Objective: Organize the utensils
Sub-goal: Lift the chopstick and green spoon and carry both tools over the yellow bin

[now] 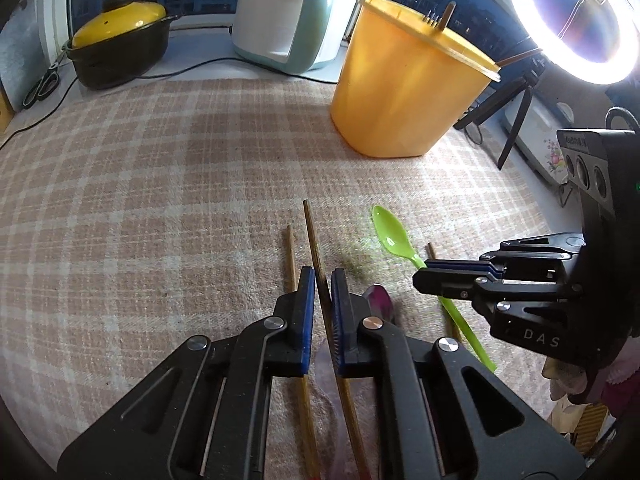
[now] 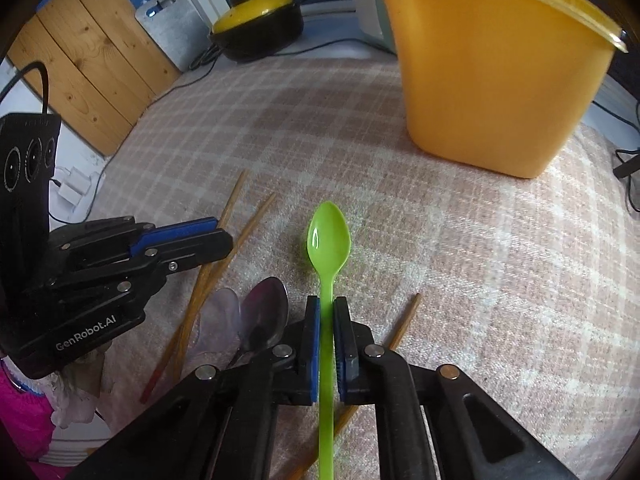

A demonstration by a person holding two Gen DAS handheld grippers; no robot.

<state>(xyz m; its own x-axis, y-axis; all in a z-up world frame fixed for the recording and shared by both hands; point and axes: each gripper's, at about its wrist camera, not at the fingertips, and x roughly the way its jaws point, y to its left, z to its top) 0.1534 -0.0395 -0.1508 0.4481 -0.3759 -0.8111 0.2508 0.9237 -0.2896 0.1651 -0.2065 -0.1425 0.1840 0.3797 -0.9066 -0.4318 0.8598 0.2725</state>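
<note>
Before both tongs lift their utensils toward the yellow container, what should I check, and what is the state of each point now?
1. Left tongs closed on a chopstick: ok.
2. Right tongs closed on the green spoon handle: ok.
3. Neighbouring chopstick outside the left tongs: ok, it lies beside the left finger.
4. Metal spoon outside the right tongs: ok, it lies to their left.
5. Way to the yellow container free over the checked cloth: ok.
6. Free room inside the container: cannot tell, its inside is hidden; some utensils already stand out of the top.
</note>
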